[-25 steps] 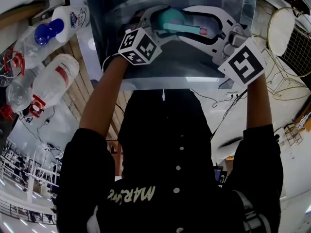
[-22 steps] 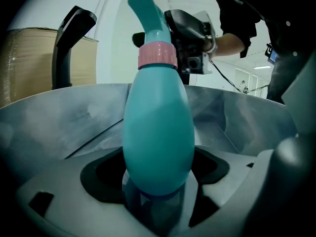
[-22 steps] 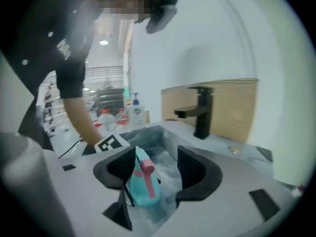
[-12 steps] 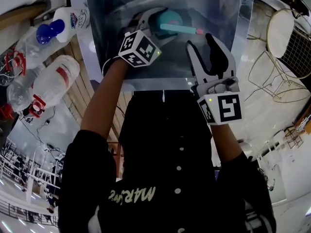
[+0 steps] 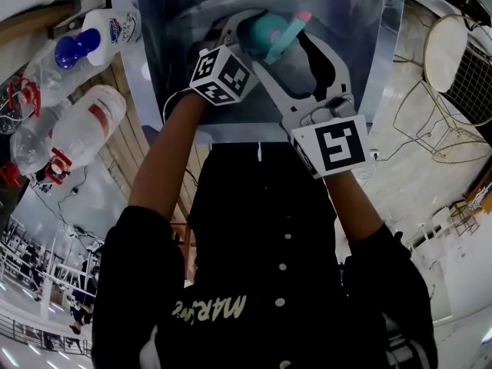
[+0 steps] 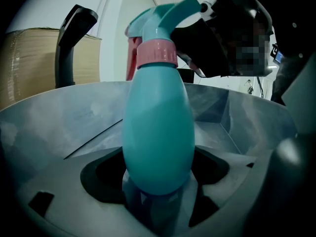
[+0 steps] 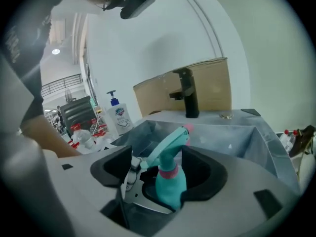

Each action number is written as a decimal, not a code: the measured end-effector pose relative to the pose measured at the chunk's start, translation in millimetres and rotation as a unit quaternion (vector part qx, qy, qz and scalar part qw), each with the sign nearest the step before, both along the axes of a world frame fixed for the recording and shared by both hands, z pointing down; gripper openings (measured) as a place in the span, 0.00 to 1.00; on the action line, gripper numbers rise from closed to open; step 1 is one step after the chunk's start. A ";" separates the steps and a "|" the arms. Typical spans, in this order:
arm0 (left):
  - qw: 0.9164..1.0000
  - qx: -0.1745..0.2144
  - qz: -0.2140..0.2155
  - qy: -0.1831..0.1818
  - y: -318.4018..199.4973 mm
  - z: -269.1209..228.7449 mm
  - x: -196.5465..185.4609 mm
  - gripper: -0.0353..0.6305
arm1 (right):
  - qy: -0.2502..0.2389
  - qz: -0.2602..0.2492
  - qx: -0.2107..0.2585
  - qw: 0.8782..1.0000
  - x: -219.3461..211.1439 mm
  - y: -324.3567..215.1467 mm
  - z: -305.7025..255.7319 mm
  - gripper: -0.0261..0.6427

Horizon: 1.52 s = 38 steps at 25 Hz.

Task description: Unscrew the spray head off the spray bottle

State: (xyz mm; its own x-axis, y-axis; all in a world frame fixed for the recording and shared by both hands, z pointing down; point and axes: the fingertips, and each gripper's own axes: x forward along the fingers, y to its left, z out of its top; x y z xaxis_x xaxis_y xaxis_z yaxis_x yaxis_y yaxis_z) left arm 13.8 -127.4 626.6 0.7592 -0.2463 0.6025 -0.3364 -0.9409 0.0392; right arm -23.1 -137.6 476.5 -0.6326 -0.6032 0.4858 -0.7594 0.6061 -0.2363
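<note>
The teal spray bottle [image 5: 269, 37] stands upright over the steel sink [image 5: 177, 60], and my left gripper [image 5: 240, 31] is shut on its body [image 6: 158, 132]. Its pink collar [image 6: 157, 53] and teal spray head [image 6: 168, 11] rise above the jaws. The pink nozzle tip [image 5: 302, 15] points to the far right. My right gripper [image 5: 283, 48] reaches in from the near side. Its jaws have just been opening and stand wide on either side of the spray head [image 7: 170, 144], with a gap left of it. In the right gripper view, my right gripper [image 7: 165, 174] frames the bottle [image 7: 170, 181].
A black faucet [image 7: 186, 95] stands at the sink's back rim before a cardboard panel [image 7: 212, 83]. A white soap pump bottle [image 5: 108, 29] and several clear plastic bottles [image 5: 77, 129] sit on the counter left of the sink. A wire chair [image 5: 461, 60] is at the right.
The right gripper held the spray head, drew back toward me and rolled, then came back around the head with wider jaws. The nozzle has swung from right toward the far side.
</note>
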 end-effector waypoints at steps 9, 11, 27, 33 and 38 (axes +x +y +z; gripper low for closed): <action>1.000 -0.001 -0.002 -0.001 0.4 2.8 1.5 0.65 | 0.059 -0.056 0.098 0.992 -12.9 -22.8 14.5 0.24; 1.000 -0.003 -0.003 0.001 -0.2 3.1 1.1 0.65 | 0.056 -0.092 0.110 0.988 -15.1 -22.6 14.5 0.24; 1.000 0.004 0.018 0.014 1.9 -2.0 4.8 0.65 | 0.036 -0.389 0.090 0.916 -1.5 -1.7 5.7 0.46; 1.000 0.005 0.018 0.015 1.8 -1.2 4.3 0.65 | -0.032 -0.008 0.078 0.996 31.6 -3.3 -34.4 0.43; 1.000 0.004 0.014 0.016 1.7 -0.2 4.7 0.65 | 0.002 -0.027 0.015 1.000 11.4 40.0 1.8 0.42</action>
